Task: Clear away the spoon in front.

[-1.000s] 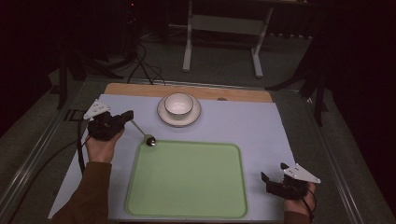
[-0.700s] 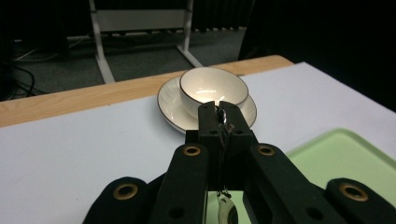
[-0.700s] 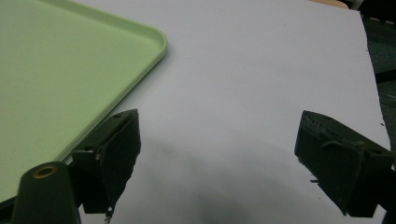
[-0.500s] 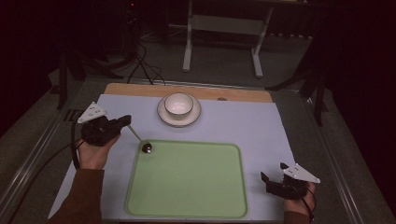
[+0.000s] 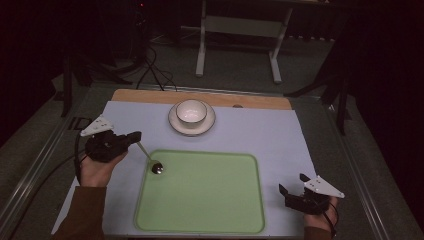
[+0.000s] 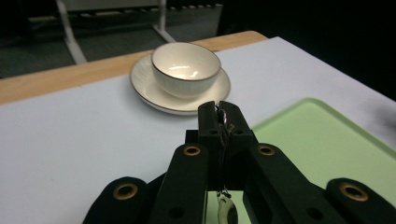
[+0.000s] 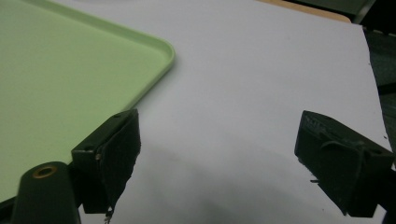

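My left gripper (image 5: 135,136) is shut on the thin handle of a metal spoon (image 5: 157,169). The spoon slants down to the right, and its bowl is at the far left corner of the green tray (image 5: 200,200). In the left gripper view the jaws (image 6: 219,114) pinch the handle, and the spoon's bowl (image 6: 226,212) shows below them. A cream bowl (image 5: 191,111) stands on a saucer (image 5: 206,126) beyond the tray. My right gripper (image 5: 293,184) rests open and empty on the mat, right of the tray, its jaws (image 7: 219,140) wide apart.
A white mat (image 5: 280,140) covers the table, with a wooden strip (image 5: 150,96) along its far edge. The bowl (image 6: 186,67) and saucer (image 6: 149,93) lie just ahead of the left jaws. The tray's corner (image 7: 159,51) is left of the right jaws.
The left hand has drawn back toward the person with the spoon. The spoon's bowl has moved from the mat above the tray to the tray's far left corner. The right gripper has stayed put.
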A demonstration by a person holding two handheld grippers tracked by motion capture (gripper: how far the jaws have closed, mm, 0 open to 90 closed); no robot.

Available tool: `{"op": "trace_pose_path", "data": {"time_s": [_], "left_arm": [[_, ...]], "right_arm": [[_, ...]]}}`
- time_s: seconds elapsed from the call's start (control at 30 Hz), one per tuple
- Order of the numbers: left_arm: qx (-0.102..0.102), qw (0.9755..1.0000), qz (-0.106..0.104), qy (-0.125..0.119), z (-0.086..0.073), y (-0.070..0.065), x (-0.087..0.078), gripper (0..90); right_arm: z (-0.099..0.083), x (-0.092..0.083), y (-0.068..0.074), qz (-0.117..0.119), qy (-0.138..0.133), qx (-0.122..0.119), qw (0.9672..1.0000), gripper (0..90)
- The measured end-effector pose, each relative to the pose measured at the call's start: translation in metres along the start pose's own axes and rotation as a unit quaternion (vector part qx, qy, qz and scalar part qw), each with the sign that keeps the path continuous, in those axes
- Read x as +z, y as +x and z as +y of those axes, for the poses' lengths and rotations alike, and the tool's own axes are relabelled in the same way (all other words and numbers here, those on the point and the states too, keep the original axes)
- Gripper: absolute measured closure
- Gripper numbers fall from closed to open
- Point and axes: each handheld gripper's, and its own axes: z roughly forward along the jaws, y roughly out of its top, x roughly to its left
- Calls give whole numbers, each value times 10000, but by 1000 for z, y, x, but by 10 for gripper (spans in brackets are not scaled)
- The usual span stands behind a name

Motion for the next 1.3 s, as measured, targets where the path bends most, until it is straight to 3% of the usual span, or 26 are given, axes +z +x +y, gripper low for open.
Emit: {"op": "trace_pose_path", "data": {"time_s": [0.63, 0.9, 1.0, 1.17, 1.3], "left_arm": [[-311, 9975, -425, 472, -26, -1, -7, 888], [-393, 9923, -953, 693, -31, -1, -2, 883], [-321, 9929, -921, 676, -37, 3, 3, 869], [-430, 9930, -956, 548, -52, 13, 14, 840], [-390, 9924, -969, 652, -57, 15, 22, 820]], "right_arm": [[4, -6, 4, 164, -442, -143, 9988, 142], [3, -6, 4, 147, -475, -127, 9987, 142], [4, -6, 5, 156, -453, -148, 9987, 142], [4, -4, 6, 169, -447, -144, 9988, 142], [4, -3, 6, 177, -442, -160, 9987, 142]]}}
